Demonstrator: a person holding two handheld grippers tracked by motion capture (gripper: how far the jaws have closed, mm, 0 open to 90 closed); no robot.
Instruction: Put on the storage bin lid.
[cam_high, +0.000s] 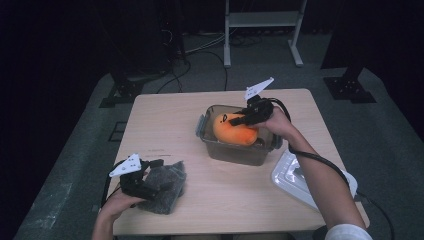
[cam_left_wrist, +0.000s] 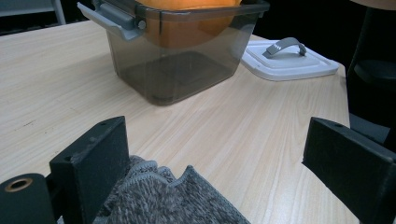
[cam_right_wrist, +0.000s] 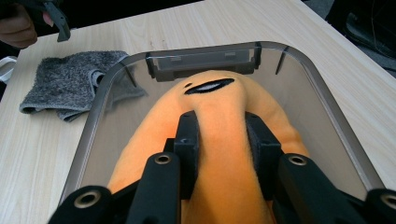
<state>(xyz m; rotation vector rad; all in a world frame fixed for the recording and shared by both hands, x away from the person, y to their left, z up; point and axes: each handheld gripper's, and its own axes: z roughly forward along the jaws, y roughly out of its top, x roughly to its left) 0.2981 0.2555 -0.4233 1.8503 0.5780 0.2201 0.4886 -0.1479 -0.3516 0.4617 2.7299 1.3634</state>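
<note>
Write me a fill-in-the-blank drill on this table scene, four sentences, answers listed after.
1. The right claw is shut on the soft toy, whose colour is ____.
2. The toy sits partly inside the smoky transparent ____, whose rim has latches.
3. The left claw stands open over a folded grey ____ on the table.
4. The white lid lies on the table with its grey ____ facing up.

Missing words: orange; container; cloth; handle
</note>
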